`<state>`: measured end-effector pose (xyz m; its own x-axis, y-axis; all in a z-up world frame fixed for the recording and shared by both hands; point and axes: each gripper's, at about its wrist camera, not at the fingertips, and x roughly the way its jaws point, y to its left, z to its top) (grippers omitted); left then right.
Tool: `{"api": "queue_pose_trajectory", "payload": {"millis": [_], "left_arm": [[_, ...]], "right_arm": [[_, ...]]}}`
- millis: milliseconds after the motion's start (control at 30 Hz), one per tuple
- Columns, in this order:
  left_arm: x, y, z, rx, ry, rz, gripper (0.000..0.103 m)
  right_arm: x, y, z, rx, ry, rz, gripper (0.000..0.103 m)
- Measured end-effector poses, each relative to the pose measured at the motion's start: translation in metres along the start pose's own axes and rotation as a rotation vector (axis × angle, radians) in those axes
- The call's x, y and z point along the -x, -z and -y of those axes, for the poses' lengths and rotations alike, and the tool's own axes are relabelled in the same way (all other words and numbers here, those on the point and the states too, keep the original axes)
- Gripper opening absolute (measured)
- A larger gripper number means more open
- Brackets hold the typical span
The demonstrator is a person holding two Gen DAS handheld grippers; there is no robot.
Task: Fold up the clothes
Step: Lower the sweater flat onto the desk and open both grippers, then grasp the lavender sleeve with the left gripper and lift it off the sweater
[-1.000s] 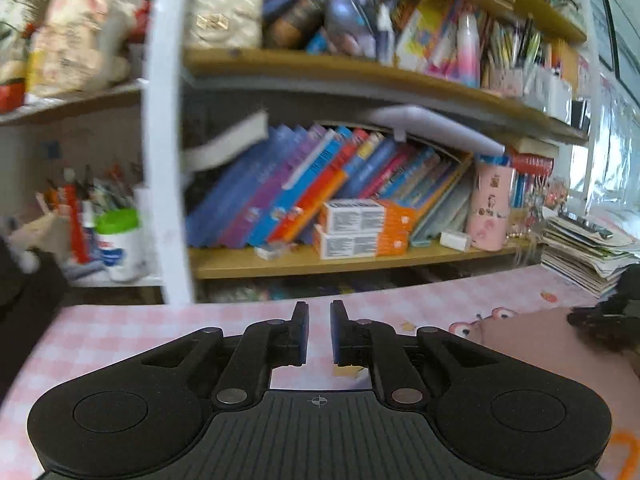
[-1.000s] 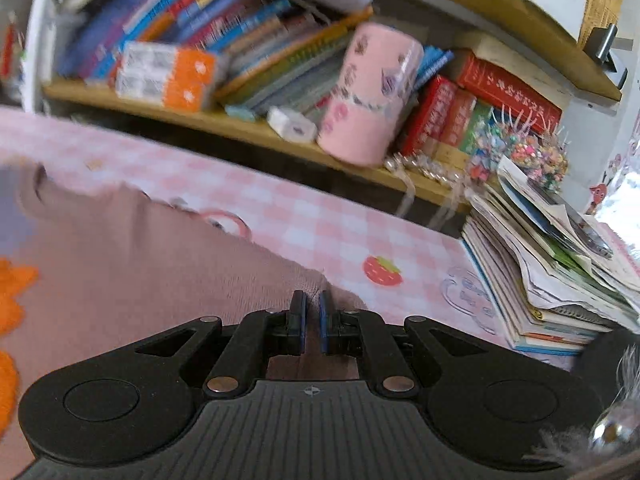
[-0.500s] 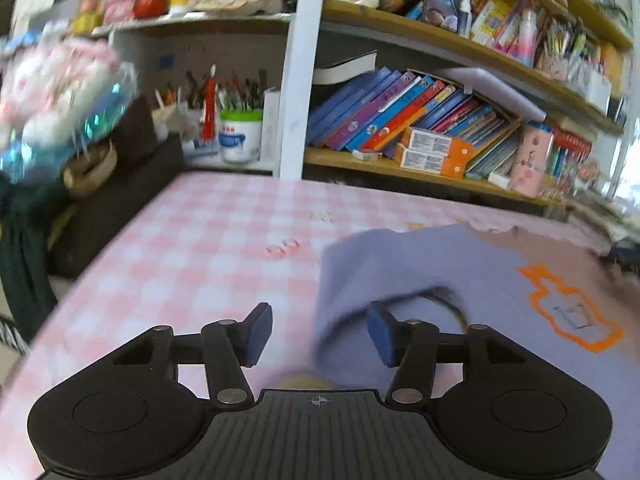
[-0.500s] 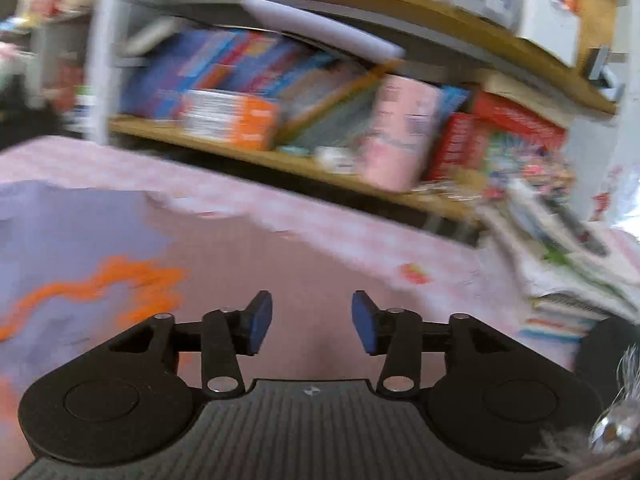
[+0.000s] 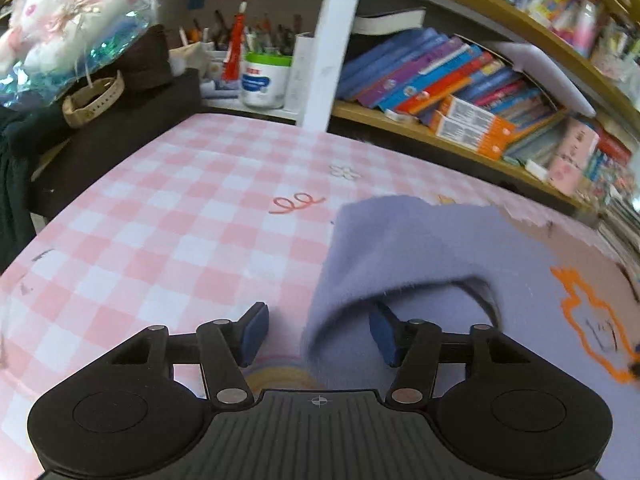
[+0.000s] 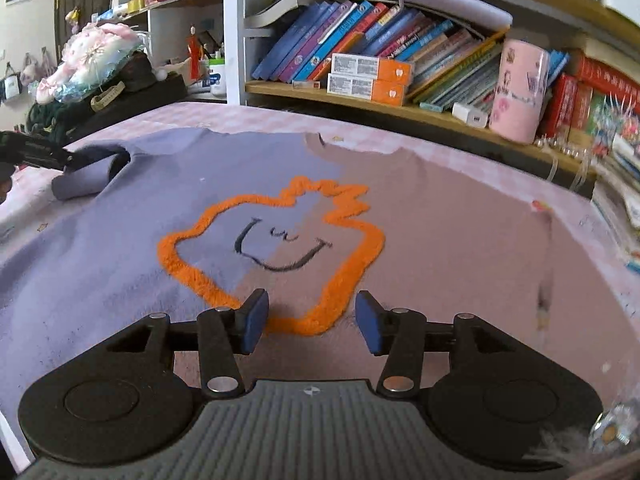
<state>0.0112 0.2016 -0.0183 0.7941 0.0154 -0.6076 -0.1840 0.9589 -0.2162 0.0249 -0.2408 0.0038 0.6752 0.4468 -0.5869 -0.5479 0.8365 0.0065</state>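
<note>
A sweater point(image 6: 420, 216), half lavender and half dusty pink, lies spread on the pink checked table, with an orange outlined smiling figure point(image 6: 276, 240) on its chest. My right gripper point(image 6: 310, 322) hovers open just above the sweater's lower middle, nothing between its fingers. In the left wrist view the lavender sleeve point(image 5: 384, 256) lies folded over, its cuff opening facing me. My left gripper point(image 5: 318, 334) is open at that cuff; the right finger sits at or inside the cuff mouth, the left finger over bare tablecloth point(image 5: 168, 240). The left gripper point(image 6: 36, 152) also shows at the sleeve's end in the right wrist view.
Bookshelves point(image 6: 360, 92) with books, boxes and a pink cup point(image 6: 518, 88) run along the table's far edge. A stack of papers point(image 6: 624, 184) lies at the right. A dark side surface with plush toys point(image 5: 68, 12) and pen holders point(image 5: 264, 76) stands at the left.
Both grippers were shut a second ago, the right one on the pink fabric; both are open now. They pulled back and lowered, and the sweater lies spread flat. The left gripper sits closer to the cuff.
</note>
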Motion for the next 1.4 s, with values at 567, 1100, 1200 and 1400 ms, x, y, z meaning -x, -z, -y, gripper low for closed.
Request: {"api": "queue_pose_trajectory", "payload": {"millis": [567,1100,1200,1400], "left_arm": [[0.01,0.105,0.281,-1.403,0.149,0.262,0.02],[0.051,0.099,0.25,-1.184,0.145,0.246,0.067],[0.054,0.098,0.245,-1.18,0.139,0.243,0.067],[0.06,0.096,0.235,-1.172,0.126,0.235,0.067]], "right_arm": [[-0.003,0.002,0.008,-0.068,-0.019,0.006,0.063],[-0.004,0.002,0.005,-0.045,-0.035,-0.005,0.075],[-0.005,0.002,0.005,-0.046,-0.035,-0.005,0.075],[-0.005,0.002,0.005,-0.05,-0.039,-0.004,0.075]]}}
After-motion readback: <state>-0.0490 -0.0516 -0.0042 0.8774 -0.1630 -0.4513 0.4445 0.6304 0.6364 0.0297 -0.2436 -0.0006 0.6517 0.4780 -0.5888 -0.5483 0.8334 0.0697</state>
